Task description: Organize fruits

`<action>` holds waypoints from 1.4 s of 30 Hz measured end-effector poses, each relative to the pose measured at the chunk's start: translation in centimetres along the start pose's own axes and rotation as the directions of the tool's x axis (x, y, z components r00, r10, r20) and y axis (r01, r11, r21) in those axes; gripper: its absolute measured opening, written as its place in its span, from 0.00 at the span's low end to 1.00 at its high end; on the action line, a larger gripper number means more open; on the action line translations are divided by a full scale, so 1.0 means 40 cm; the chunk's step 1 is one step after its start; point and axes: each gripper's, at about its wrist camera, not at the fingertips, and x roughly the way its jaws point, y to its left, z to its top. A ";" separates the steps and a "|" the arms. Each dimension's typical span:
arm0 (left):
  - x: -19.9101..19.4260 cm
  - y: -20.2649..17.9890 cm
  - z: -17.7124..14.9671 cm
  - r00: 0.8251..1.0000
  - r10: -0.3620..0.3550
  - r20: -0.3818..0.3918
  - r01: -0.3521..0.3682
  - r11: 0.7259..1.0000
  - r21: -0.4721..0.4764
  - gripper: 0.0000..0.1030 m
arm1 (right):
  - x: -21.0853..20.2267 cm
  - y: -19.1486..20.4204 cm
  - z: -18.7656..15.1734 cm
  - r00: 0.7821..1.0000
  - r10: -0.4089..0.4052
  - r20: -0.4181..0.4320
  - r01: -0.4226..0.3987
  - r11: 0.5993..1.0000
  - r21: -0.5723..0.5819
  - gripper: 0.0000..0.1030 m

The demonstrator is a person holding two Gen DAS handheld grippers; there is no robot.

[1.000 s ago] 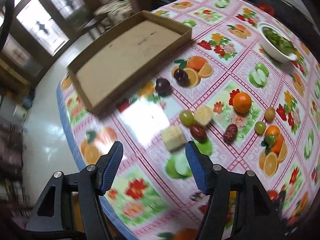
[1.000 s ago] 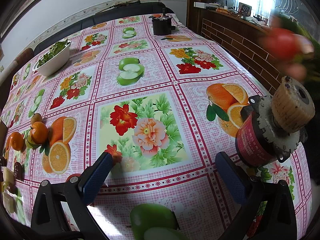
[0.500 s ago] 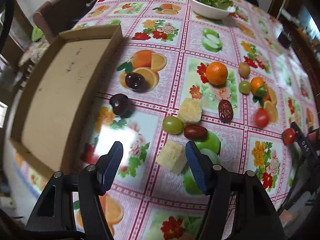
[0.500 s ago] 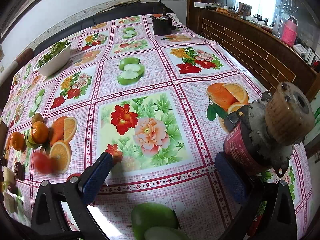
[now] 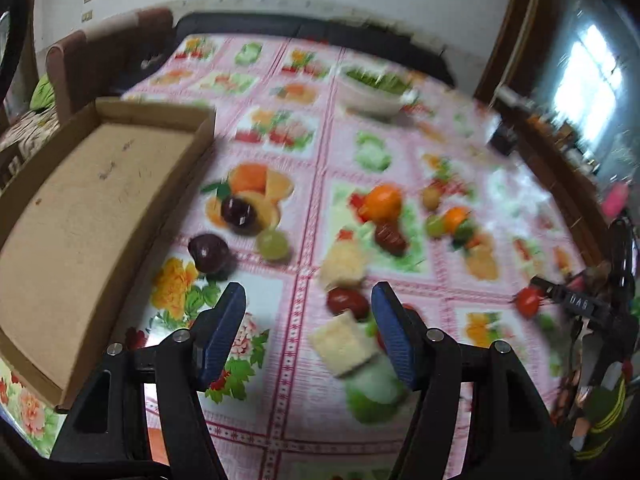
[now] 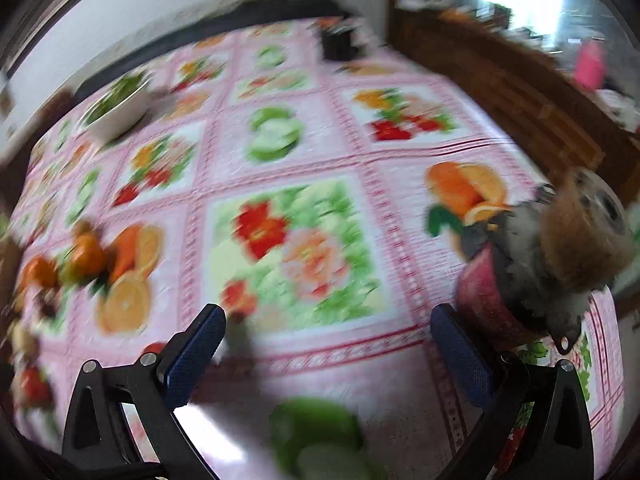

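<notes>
Motion blur smears both views, so the small fruits [image 5: 384,236] past the cardboard tray [image 5: 80,216], itself cut off at left, lose detail.

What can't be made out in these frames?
- Right wrist view: the fruit at the left edge is smeared by motion blur and cut off.
- Left wrist view: the bowl contents are blurred green.
- Left wrist view: the box is cut by the left edge.
</notes>
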 end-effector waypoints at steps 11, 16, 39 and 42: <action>-0.170 0.022 -0.034 1.000 -0.004 0.017 0.003 0.998 0.058 0.63 | -0.370 0.035 -0.142 0.933 0.251 0.258 -0.268 0.963 0.031 0.98; -0.200 -0.001 -0.039 0.993 0.120 0.013 -0.121 0.990 0.068 0.63 | -0.453 0.122 -0.179 0.943 0.215 0.253 -0.202 0.976 -0.076 0.99; -0.196 -0.043 -0.017 0.977 0.207 0.049 -0.211 0.972 0.099 0.63 | -0.357 0.222 -0.201 0.984 0.101 0.146 -0.071 0.978 -0.197 0.99; -0.191 -0.049 -0.022 0.975 0.219 0.042 -0.223 0.969 0.105 0.63 | -0.347 0.208 -0.210 0.985 0.100 0.138 -0.072 0.979 -0.192 0.99</action>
